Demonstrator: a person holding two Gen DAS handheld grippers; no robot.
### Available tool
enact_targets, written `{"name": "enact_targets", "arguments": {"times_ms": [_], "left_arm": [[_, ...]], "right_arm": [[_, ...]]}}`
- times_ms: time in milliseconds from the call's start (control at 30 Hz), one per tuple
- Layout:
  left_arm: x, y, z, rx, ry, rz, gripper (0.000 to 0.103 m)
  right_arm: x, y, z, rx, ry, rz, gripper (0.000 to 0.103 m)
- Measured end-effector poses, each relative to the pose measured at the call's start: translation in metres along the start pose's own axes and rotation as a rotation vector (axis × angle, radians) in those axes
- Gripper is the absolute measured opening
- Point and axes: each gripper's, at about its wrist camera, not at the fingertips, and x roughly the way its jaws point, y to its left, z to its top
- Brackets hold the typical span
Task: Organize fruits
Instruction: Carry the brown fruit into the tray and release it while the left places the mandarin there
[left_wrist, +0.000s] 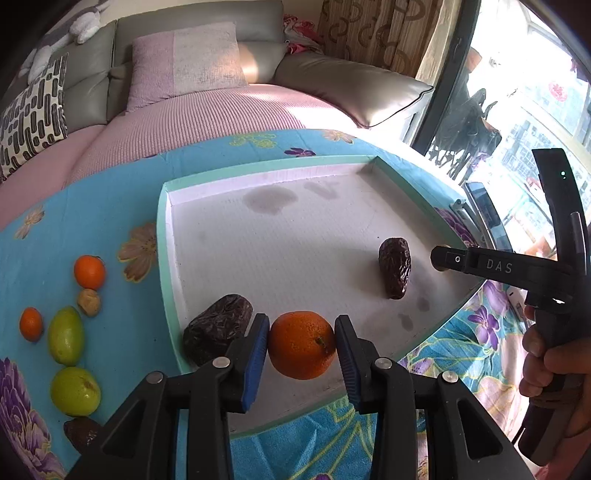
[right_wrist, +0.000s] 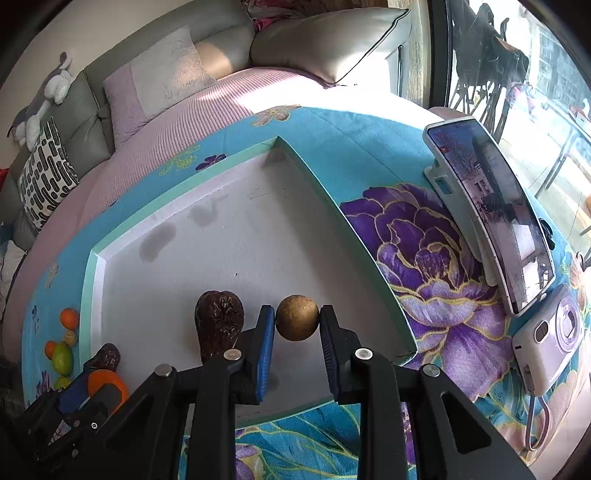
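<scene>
Fruits are being gathered into the white tray (left_wrist: 192, 236), where an orange (left_wrist: 301, 345) is gripped by the left gripper (left_wrist: 301, 350) and a brown longan (right_wrist: 297, 322) by the right gripper (right_wrist: 297, 328), and either round fruit could roll once released.
</scene>
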Motion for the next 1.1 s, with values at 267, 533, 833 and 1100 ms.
{"name": "enact_targets", "arguments": {"times_ms": [267, 533, 833, 1100], "left_arm": [[0.012, 0.009, -0.008, -0.040, 0.042, -0.029, 0.039], [0.009, 0.006, -0.005, -0.027, 0.049, -0.032, 0.041], [-0.016, 0.003, 0.002, 0.000, -0.006, -0.023, 0.053], [-0.040, 0.030, 0.012, -0.083, -0.061, 0.014, 0.055]], "right_arm": [[0.011, 0.001, -0.004, -0.007, 0.033, -0.017, 0.026], [0.007, 0.003, -0.003, -0.011, 0.022, -0.039, 0.026], [-0.013, 0.006, -0.002, -0.029, -0.048, -0.057, 0.027], [-0.019, 0.018, 0.000, -0.063, -0.073, -0.039, 0.027]]}}
